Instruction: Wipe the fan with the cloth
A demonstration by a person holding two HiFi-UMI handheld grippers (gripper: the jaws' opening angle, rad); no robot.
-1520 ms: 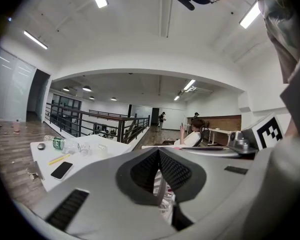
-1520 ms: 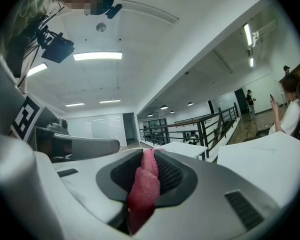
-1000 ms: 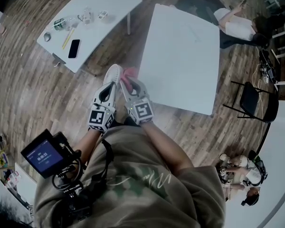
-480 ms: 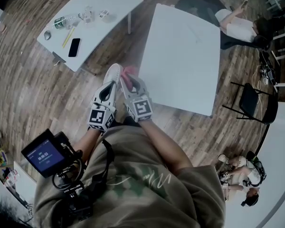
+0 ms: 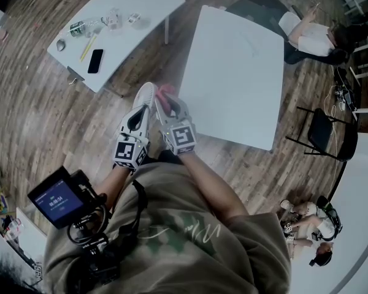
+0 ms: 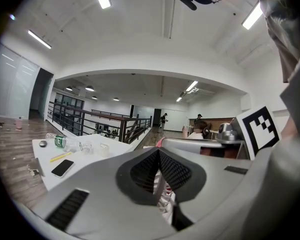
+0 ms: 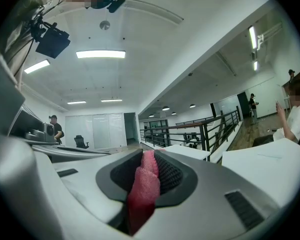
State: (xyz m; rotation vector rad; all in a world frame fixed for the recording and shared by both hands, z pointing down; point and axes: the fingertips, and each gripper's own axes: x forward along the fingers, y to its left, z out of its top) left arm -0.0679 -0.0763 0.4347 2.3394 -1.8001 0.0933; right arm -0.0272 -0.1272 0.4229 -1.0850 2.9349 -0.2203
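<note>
Now: left claw point(image 6: 159, 156) pressed together on white fan point(image 5: 146, 94); right claw point(image 7: 151, 156), just loosening, pinching pink cloth point(image 7: 142, 194).

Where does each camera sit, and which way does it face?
Head view: on the person's head, looking steeply down at floor and a large white table; shows shirt, left gripper, right gripper.
Left gripper view: on that gripper, looking along its shut jaws toward the cluttered table; right gripper's marker cube shows.
Right gripper view: on that gripper, looking along jaws pinching the pink cloth, just opened slightly.
Shared: head and left gripper views both show the black phone.
</note>
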